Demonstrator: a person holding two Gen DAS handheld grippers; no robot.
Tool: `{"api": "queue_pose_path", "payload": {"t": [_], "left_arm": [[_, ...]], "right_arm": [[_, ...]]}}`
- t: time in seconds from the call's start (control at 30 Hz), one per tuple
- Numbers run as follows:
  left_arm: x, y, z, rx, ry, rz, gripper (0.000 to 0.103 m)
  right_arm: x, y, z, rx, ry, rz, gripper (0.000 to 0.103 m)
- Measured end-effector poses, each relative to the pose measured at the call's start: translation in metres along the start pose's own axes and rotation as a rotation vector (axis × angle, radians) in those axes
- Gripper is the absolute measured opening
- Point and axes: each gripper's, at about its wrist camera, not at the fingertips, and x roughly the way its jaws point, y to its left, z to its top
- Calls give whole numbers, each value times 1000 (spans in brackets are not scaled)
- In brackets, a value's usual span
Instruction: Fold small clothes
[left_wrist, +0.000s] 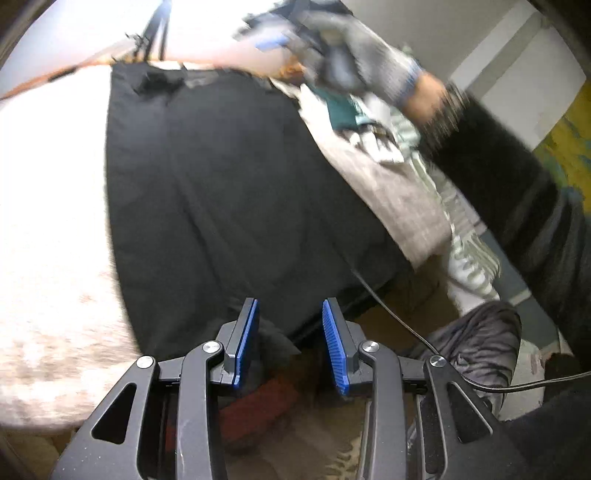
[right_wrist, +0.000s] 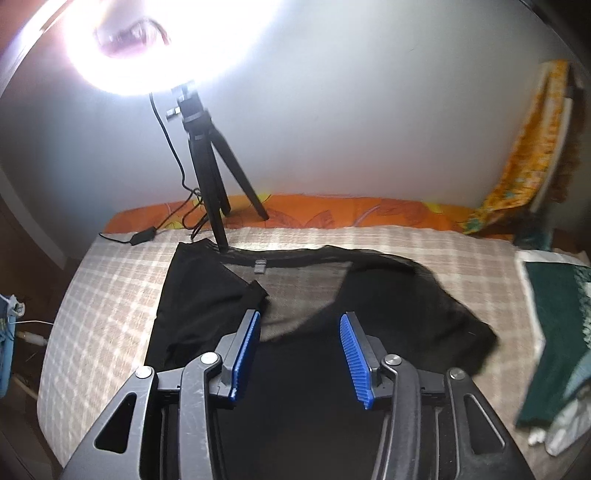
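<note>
Black thin-fabric garment (right_wrist: 388, 306), looks like a small top with a sheerer mesh-ish panel (right_wrist: 295, 291) near the neck, is lying spread on the checked beige bedcover (right_wrist: 110, 295), partly folded already: its left side is flapped over onto the middle.

Going left to right: on the left edge the fabric is doubled, so that fold line is the thicker, easier bit to pinch. The middle is the see-through panel, which I'd guess snags and stretches easily, so not a great place to grab. The right side trails off in a loose wavy hem toward the pile of green and white clothes (right_wrist: 554, 332).

Handling-wise it's clearly light and floppy with zero stiffness, so it'll sag and bunch if lifted by one point. Probably a bit slippery too. I'd pinch hems or corners with both grippers and drag low across the bed.

Left gripper (left_wrist: 290, 345) has its blue pads apart with nothing between them, hovering over the near edge of the garment. Right gripper (right_wrist: 301, 356) is likewise spread and empty, above the lower middle of the cloth. Gloved right hand (left_wrist: 347, 48) shows blurred in the left wrist view.
</note>
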Motion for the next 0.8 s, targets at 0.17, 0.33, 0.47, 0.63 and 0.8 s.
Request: {"api": "queue_pose_path", "payload": {"t": [0.17,0.33,0.47,0.63,0.8], "left_arm": [[-34,29,9,-90,-117,66,34],[-35,29,9,-87,-142,111,34],[-18,18,4,-46,-96,118,34],[-2,-7,1,51,-72,155,34],[7,-31,-3,165,-68,214,42]], "right_arm": [[-42,-17,-29,36,-31,22,52],[-80,-33,-72,55,-44,22,52],[-113,-45,-106,71,-69,29,52],[-147,-63,-136,85,-112,15,54],[-161,-86,-155,104,-151,-10,58]]}}
